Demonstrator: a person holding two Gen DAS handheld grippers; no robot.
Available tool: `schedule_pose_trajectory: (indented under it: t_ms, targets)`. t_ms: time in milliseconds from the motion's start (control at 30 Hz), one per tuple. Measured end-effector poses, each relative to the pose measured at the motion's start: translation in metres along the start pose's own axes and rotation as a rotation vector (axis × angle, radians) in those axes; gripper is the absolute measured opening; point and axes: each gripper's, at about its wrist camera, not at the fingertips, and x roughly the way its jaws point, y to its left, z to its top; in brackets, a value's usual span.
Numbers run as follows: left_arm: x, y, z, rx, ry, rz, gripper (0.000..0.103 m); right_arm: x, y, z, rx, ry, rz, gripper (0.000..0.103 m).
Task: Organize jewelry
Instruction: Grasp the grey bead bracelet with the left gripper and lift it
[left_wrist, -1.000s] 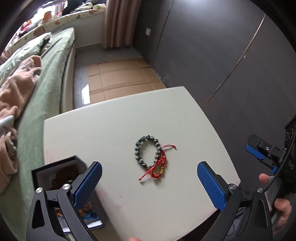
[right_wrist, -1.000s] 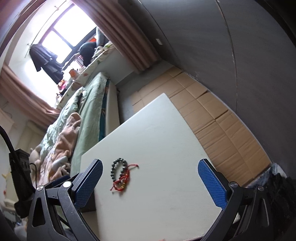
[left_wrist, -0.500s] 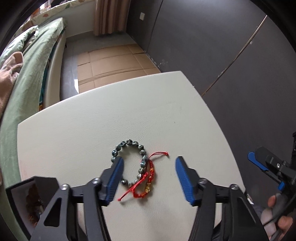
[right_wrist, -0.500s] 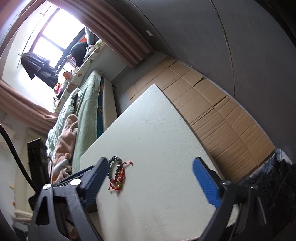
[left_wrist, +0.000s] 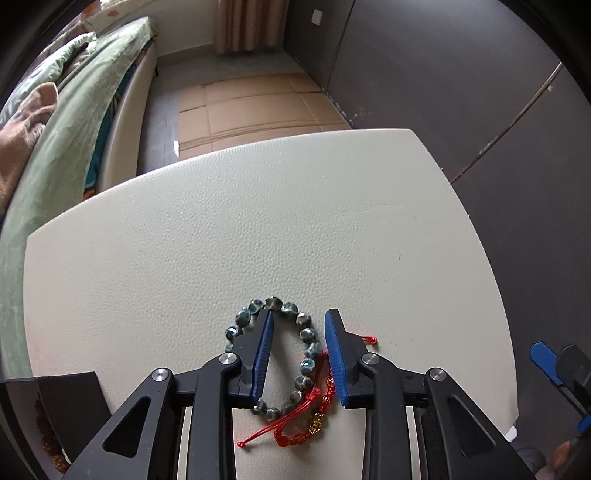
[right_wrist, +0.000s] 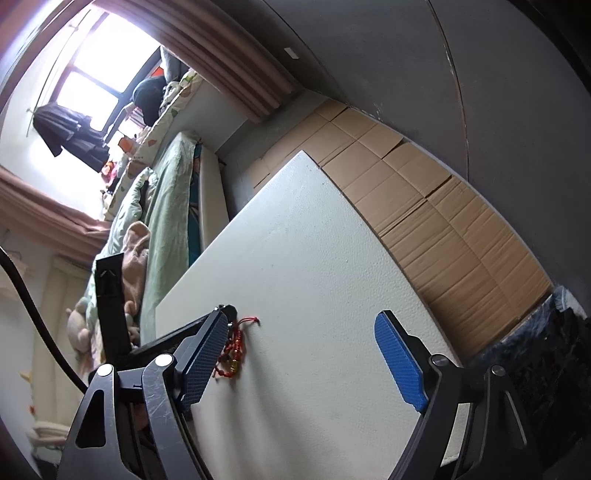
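A bracelet of grey-blue beads lies on the cream table, with a red cord bracelet carrying gold beads overlapping its right side. My left gripper points steeply down over them. Its jaws are closing, with the bead ring's right side between the blue pads and the pads clear of it. My right gripper hovers wide over bare table. Its jaws are closing slightly with nothing between them. The red bracelet lies just beside its left finger.
An open black box with brown beads inside stands at the table's near left corner. A bed with green covers runs along the left. Flattened cardboard covers the floor beyond the table, and a dark wall is on the right.
The left gripper has come down and forward over the bracelets, and its jaws have narrowed from wide to straddling the bead ring's right side. The right gripper's jaws narrowed a little.
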Motion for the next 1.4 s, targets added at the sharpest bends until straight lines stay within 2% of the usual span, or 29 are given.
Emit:
schedule_pose_trajectory:
  t_ms: [167, 233, 367, 433, 467, 533, 600, 767, 867, 1100, 1300, 1400]
  targets:
    - [0.001, -0.007, -0.004, 0.078, -0.014, 0.048, 0.025, 0.006, -0.001, 0.000, 0.017, 0.022, 0.004, 0.083]
    - [0.002, -0.003, 0.000, 0.084, -0.001, 0.058, 0.009, 0.008, 0.004, -0.002, 0.001, 0.030, -0.003, 0.083]
    - [0.002, 0.007, 0.004, 0.089, 0.030, 0.010, 0.009, 0.015, 0.015, -0.005, -0.040, 0.048, -0.012, 0.082]
    - [-0.004, 0.012, 0.001, 0.079, 0.027, -0.024, 0.009, 0.019, 0.020, -0.007, -0.054, 0.063, -0.008, 0.074]
    - [-0.009, 0.014, 0.000, 0.074, 0.020, -0.040, 0.009, 0.023, 0.024, -0.008, -0.063, 0.076, -0.012, 0.070]
    - [-0.022, 0.020, -0.003, 0.065, -0.010, -0.062, 0.009, 0.029, 0.029, -0.010, -0.075, 0.096, -0.011, 0.068]
    - [-0.039, 0.022, -0.006, 0.067, -0.040, -0.082, 0.009, 0.034, 0.035, -0.012, -0.094, 0.112, -0.007, 0.060]
    - [-0.068, 0.030, -0.011, 0.068, -0.098, -0.119, 0.009, 0.048, 0.046, -0.018, -0.117, 0.151, -0.003, 0.052]
    - [-0.086, 0.043, -0.015, 0.042, -0.141, -0.158, 0.009, 0.058, 0.055, -0.022, -0.115, 0.184, 0.045, 0.044]
    - [-0.121, 0.065, -0.023, 0.008, -0.221, -0.213, 0.009, 0.076, 0.078, -0.035, -0.120, 0.235, 0.135, 0.039]
    - [-0.136, 0.091, -0.032, -0.048, -0.255, -0.255, 0.009, 0.091, 0.089, -0.042, -0.106, 0.258, 0.137, 0.038]
    - [-0.144, 0.106, -0.036, -0.080, -0.273, -0.272, 0.009, 0.103, 0.096, -0.044, -0.113, 0.275, 0.107, 0.038]
